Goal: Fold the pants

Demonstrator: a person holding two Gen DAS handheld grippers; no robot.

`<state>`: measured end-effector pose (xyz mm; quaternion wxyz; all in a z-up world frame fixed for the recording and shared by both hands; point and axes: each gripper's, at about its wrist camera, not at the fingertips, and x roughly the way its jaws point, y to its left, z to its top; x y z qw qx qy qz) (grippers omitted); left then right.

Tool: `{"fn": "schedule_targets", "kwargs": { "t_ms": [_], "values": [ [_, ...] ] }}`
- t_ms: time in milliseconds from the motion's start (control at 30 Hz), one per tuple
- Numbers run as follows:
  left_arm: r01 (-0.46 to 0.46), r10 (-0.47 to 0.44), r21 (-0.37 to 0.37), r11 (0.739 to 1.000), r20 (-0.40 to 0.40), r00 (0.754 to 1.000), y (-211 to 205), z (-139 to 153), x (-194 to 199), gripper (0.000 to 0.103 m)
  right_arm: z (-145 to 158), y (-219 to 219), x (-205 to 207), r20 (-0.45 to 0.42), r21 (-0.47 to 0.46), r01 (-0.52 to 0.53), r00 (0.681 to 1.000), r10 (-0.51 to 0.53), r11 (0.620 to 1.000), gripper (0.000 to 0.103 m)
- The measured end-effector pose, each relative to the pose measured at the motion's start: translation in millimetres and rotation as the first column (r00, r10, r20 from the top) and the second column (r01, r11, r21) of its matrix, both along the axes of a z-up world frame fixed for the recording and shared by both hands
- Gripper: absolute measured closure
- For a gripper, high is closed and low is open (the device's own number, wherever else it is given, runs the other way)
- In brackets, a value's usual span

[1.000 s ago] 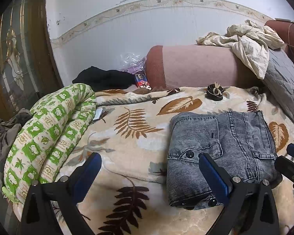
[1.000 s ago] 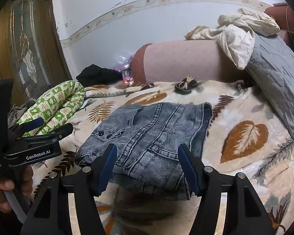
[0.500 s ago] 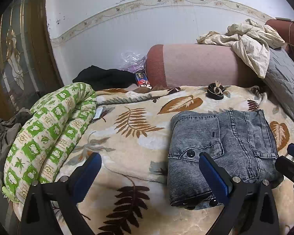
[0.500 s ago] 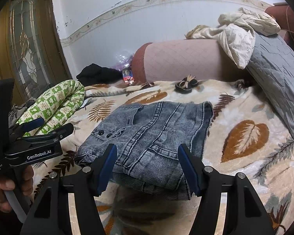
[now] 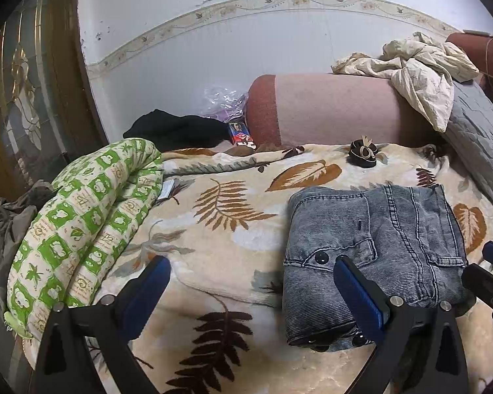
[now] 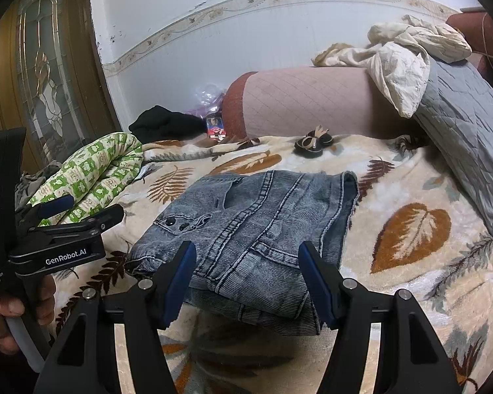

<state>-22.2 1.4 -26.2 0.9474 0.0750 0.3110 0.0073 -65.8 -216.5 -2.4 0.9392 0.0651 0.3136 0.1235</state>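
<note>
Folded grey denim pants (image 6: pixel 256 229) are lying on the leaf-print blanket (image 6: pixel 410 239). The left gripper (image 5: pixel 251 292) and right gripper (image 6: pixel 246 279) are hovering spread apart, holding nothing.

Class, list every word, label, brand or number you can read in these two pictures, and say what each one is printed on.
"GenRobot.AI": white print on the side of the left gripper, in the right wrist view.
Small white print at that gripper's rear edge: too small to read.
Red and blue packet by the bolster: print blurred.
Green patterned quilt: markings in its squares unreadable.
Grey jeans: no text visible.
</note>
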Motion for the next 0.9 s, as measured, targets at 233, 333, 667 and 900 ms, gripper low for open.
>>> {"fn": "schedule_targets", "kwargs": {
  "t_ms": [233,333,667,900],
  "values": [
    [-0.002,0.002,0.000,1.000,-0.001,1.000,-0.5,0.0,-0.3,0.002,0.4,-1.3,-0.1,0.001,-0.005,-0.012,1.000,0.012,1.000,0.037],
    [-0.002,0.002,0.001,1.000,-0.003,1.000,0.3,-0.2,-0.2,0.002,0.5,-0.5,-0.4,0.001,-0.005,-0.011,1.000,0.011,1.000,0.037],
    [-0.005,0.005,0.003,1.000,-0.005,1.000,1.8,-0.8,0.0,0.002,0.9,-1.3,-0.1,0.002,-0.010,-0.019,1.000,0.019,1.000,0.037],
    [-0.006,0.006,0.003,1.000,-0.005,1.000,2.2,-1.0,0.6,0.002,1.8,-2.2,0.1,0.006,-0.013,-0.024,1.000,0.024,1.000,0.037]
  ]
}}
